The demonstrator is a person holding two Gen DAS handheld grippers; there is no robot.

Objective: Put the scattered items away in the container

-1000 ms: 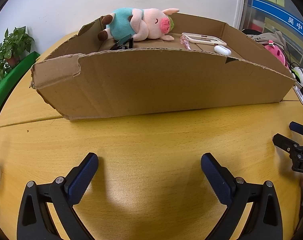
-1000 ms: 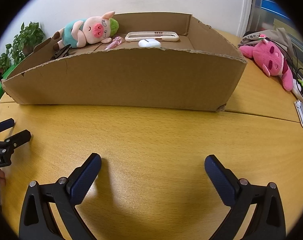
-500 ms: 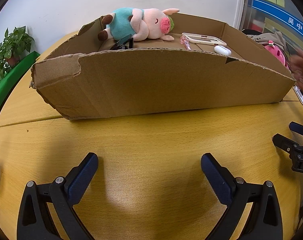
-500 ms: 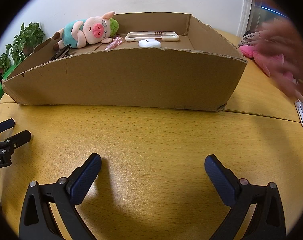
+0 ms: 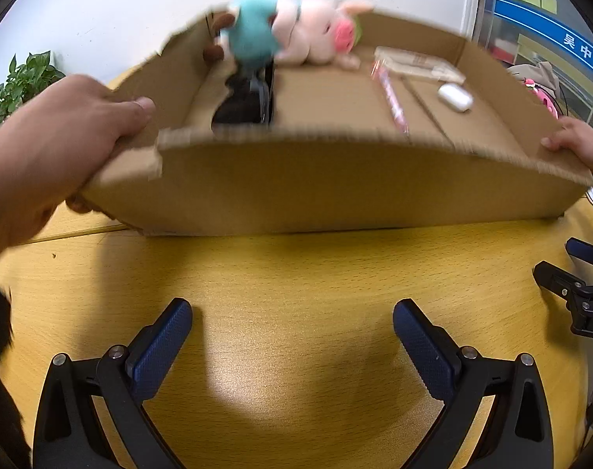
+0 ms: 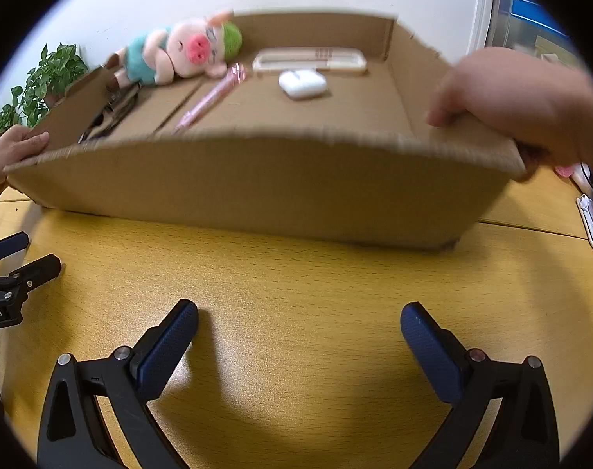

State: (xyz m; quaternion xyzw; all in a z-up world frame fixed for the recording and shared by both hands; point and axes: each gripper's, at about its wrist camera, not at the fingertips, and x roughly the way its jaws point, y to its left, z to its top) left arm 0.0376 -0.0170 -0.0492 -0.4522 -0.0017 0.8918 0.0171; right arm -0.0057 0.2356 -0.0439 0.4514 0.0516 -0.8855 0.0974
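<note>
A shallow cardboard box [image 5: 327,191] [image 6: 257,191] is tilted toward the cameras, its far side raised, blurred by motion. Two bare hands [image 5: 61,148] [image 6: 519,101] grip its left and right ends. Inside lie a plush pig [image 5: 296,27] [image 6: 183,54], a pink pen [image 5: 392,97] [image 6: 210,99], a white earbud case [image 5: 455,97] [image 6: 302,84], a pale phone case [image 5: 417,63] [image 6: 310,60] and a black item [image 5: 249,97]. My left gripper [image 5: 292,336] and right gripper [image 6: 298,338] rest open and empty on the yellow table [image 5: 296,273], in front of the box.
A potted plant [image 5: 18,82] [image 6: 42,86] stands at the far left. A pink plush [image 5: 543,95] and cables lie right of the box. A white object [image 6: 590,215] lies at the table's right edge. Each gripper shows at the edge of the other's view [image 5: 578,289] [image 6: 11,273].
Two bare hands have come in and gripped the box ends. The box has tipped toward the cameras, showing its contents. Both grippers stay still on the table.
</note>
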